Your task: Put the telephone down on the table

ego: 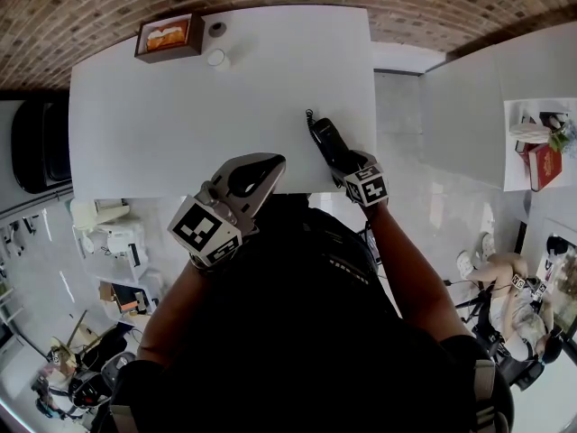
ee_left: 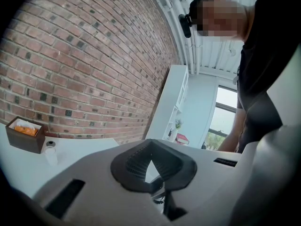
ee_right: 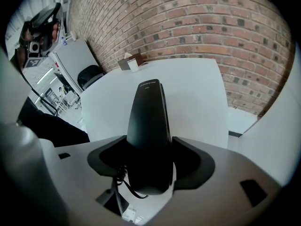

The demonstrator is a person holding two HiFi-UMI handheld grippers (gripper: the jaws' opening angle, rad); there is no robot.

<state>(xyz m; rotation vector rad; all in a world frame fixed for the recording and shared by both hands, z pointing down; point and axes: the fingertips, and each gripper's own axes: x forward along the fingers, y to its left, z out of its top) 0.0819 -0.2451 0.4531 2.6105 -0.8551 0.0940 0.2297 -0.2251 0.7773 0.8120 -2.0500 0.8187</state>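
Note:
A black telephone handset (ego: 326,141) (ee_right: 149,121) hangs low over the front right corner of the white table (ego: 180,106), pointing away from me. My right gripper (ego: 343,163) (ee_right: 150,160) is shut on its near end, both dark pads pressed against its sides. A coiled cord (ee_right: 120,173) trails down from the handset's near end. Whether the handset touches the tabletop I cannot tell. My left gripper (ego: 261,166) (ee_left: 151,167) hovers at the table's front edge, left of the handset, shut with nothing between its jaws.
At the table's far left stand a brown box (ego: 168,36) (ee_left: 26,133) with orange contents, a small white cup (ego: 216,59) (ee_left: 51,155) and a small grey disc (ego: 216,29). A brick wall runs behind. A second white table (ego: 460,115) with a red book (ego: 544,165) stands right; a black chair (ego: 36,142) left.

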